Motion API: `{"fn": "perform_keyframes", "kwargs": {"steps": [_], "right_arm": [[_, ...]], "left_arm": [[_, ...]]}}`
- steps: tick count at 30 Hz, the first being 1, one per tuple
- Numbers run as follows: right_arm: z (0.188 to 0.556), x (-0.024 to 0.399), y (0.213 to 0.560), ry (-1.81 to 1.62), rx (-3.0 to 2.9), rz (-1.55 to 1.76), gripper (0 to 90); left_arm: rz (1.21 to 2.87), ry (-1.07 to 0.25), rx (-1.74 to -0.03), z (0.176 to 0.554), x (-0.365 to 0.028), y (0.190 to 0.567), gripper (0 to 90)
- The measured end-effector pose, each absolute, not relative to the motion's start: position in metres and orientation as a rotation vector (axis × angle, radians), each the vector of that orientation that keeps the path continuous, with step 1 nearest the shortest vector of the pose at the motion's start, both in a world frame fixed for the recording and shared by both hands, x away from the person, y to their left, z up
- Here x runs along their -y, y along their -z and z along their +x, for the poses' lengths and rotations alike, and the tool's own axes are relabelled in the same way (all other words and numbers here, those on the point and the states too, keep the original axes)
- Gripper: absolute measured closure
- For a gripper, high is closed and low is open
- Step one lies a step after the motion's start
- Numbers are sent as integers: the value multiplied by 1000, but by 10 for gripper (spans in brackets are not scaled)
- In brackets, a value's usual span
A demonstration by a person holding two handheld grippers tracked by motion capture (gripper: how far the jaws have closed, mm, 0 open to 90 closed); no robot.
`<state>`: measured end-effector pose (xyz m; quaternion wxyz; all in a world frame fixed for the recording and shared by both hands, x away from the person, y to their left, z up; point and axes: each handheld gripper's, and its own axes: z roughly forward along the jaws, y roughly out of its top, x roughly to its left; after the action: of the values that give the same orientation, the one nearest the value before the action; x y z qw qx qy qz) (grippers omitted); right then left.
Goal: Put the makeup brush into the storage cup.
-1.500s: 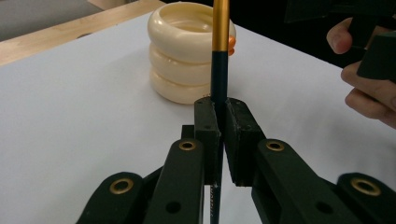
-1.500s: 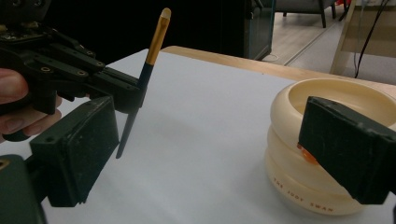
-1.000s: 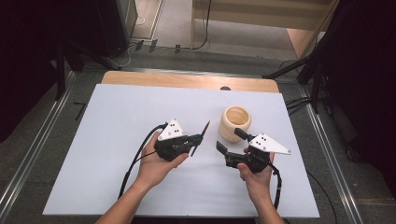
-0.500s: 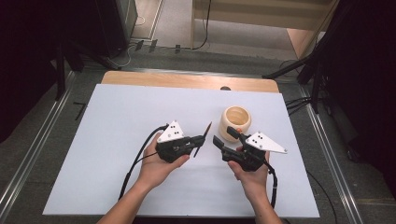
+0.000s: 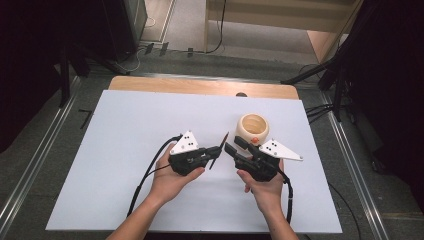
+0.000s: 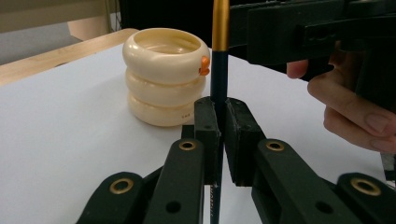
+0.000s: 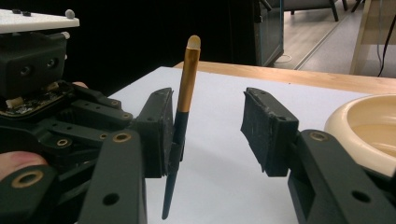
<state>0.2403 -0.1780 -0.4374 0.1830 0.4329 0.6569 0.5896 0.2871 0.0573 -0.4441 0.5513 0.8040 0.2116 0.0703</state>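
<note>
My left gripper (image 5: 212, 155) is clamped on the pencil (image 5: 219, 151), dark shaft pinched between the pads, gold ferrule end tilted up. My right gripper (image 5: 236, 145) has just been closing around it: pencil sits between its jaws, against one pad, gap to the other, no grip yet. Cream ribbed pencil holder (image 5: 252, 129) stands just beyond on the white table (image 5: 125, 130).
</note>
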Motion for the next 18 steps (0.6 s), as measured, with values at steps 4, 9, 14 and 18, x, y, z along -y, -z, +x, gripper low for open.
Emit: {"fn": "perform_keyframes", "kwargs": {"steps": [4,9,14,18], "right_arm": [[240,175,437,-1674,-1854,1213,570],[240,172,438,-1682,-1867,1201,604],[241,170,438,-1713,-1875,1202,646],[243,168,439,-1743,-1877,1188,671]], "left_arm": [[1898,-164,-489,286,-55,445,854],[1900,-164,-482,286,-54,445,854],[1896,-167,-473,284,-53,445,854],[1896,-164,-468,284,-53,445,854]]}}
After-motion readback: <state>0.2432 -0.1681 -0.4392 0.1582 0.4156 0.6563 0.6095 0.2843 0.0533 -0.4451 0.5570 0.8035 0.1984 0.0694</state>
